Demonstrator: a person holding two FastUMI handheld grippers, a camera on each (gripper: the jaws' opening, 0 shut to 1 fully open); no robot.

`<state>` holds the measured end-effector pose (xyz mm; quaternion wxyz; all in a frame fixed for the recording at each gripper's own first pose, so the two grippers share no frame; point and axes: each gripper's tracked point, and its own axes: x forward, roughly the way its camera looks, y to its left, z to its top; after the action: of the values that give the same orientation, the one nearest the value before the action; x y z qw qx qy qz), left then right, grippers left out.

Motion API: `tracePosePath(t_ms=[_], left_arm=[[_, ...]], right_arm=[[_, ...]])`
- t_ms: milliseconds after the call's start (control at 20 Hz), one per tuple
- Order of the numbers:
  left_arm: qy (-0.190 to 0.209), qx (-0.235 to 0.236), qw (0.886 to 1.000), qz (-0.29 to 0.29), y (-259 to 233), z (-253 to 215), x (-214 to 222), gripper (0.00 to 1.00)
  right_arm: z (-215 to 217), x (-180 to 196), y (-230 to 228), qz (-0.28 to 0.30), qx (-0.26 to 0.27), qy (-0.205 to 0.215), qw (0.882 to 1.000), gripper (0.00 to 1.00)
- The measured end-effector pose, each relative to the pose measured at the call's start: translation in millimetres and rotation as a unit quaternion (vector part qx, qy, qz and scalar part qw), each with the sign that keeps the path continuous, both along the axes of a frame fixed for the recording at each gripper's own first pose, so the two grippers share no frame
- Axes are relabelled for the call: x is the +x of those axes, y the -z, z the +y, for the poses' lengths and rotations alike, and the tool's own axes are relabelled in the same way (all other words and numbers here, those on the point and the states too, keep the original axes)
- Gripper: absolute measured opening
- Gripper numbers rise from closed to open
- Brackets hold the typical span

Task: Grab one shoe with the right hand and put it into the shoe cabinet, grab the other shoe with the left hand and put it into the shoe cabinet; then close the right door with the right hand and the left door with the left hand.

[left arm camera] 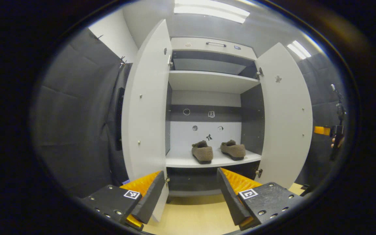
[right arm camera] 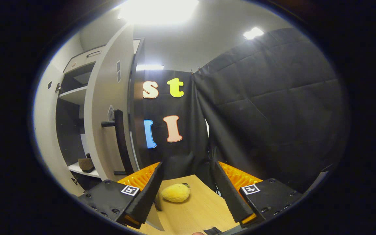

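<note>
Two brown fuzzy shoes, one on the left (left arm camera: 202,152) and one on the right (left arm camera: 233,149), stand side by side on the lower shelf (left arm camera: 181,161) of the white shoe cabinet. Both doors stand wide open: the left door (left arm camera: 145,107) and the right door (left arm camera: 286,114). My left gripper (left arm camera: 189,192) is open, back from the cabinet and facing its opening, with nothing between its fingers. My right gripper (right arm camera: 186,192) is open too, beside the right door (right arm camera: 104,114), near that door's black bar handle (right arm camera: 120,140). One shoe (right arm camera: 86,164) peeks past the door's edge.
A yellow plush toy (right arm camera: 175,192) lies on the light wooden floor (right arm camera: 201,209) between my right gripper's fingers, farther off. Black quilted cloth (right arm camera: 266,107) walls the booth on both sides. The cabinet has an upper shelf (left arm camera: 211,81) and a top drawer (left arm camera: 214,45).
</note>
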<state>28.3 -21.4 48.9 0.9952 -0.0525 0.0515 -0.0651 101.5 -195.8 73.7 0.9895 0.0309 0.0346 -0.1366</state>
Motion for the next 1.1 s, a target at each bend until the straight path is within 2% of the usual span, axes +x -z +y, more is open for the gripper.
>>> tracePosePath(t_ms=[150,200,300,350,600,650,700,750,800,850,900,950,1000,1050,1100], left_arm=[[-0.013,-0.003,1.0,-0.001,-3.6,23.3,-6.7,0.97],[-0.02,-0.004,1.0,-0.003,-5.2,33.4,-6.9,0.93],[-0.03,-0.005,1.0,-0.004,-6.6,49.6,-7.1,0.93],[-0.035,-0.006,0.999,-0.005,-6.9,58.2,-8.3,0.97],[-0.046,-0.009,0.999,-0.007,-6.8,89.0,-8.7,0.97],[-0.048,-0.009,0.999,-0.009,-6.2,93.1,-9.7,0.93],[-0.05,-0.008,0.999,-0.01,-6.0,98.4,-9.0,0.97],[-0.052,-0.008,0.999,-0.011,-6.1,104.6,-8.9,0.93],[-0.055,-0.007,0.998,-0.011,-5.7,111.2,-9.0,0.97],[-0.058,-0.007,0.998,-0.011,-5.2,115.8,-10.7,0.97],[-0.06,-0.008,0.998,-0.01,-3.5,118.9,-10.0,0.97],[-0.062,-0.01,0.998,-0.009,-0.6,124.8,-8.7,0.97],[-0.063,-0.013,0.998,-0.008,0.3,129.2,-7.7,0.97],[-0.066,-0.017,0.998,-0.009,1.6,134.1,-5.8,0.93],[-0.066,-0.022,0.998,-0.01,2.0,137.9,-4.2,0.97]], right_arm=[[8.6,7.2,-1.5,-0.005,-0.002,0.001,1.0,0.98],[13.3,10.2,-1.9,-0.004,-0.005,0.001,1.0,0.98],[22.1,14.1,-2.5,-0.001,-0.013,0.0,1.0,0.98],[24.6,15.2,-3.6,0.0,-0.018,0.005,1.0,0.98],[25.7,14.7,-8.9,0.004,-0.059,0.028,0.998,0.96],[26.3,13.2,-9.3,0.003,-0.065,0.033,0.997,0.96],[26.7,12.8,-10.3,0.004,-0.071,0.039,0.997,0.92],[26.9,12.3,-10.4,0.004,-0.073,0.042,0.996,0.96],[28.9,11.6,-10.8,0.006,-0.073,0.043,0.996,0.92],[31.6,11.6,-10.6,0.006,-0.069,0.041,0.997,0.96],[35.3,11.7,-10.7,0.006,-0.064,0.038,0.997,0.96],[40.6,9.5,-9.6,0.007,-0.06,0.034,0.998,0.96],[46.1,8.8,-8.7,0.007,-0.056,0.03,0.998,0.92],[51.9,8.4,-8.4,0.006,-0.056,0.024,0.998,0.92],[58.5,8.1,-8.1,0.006,-0.056,0.018,0.998,0.96]])
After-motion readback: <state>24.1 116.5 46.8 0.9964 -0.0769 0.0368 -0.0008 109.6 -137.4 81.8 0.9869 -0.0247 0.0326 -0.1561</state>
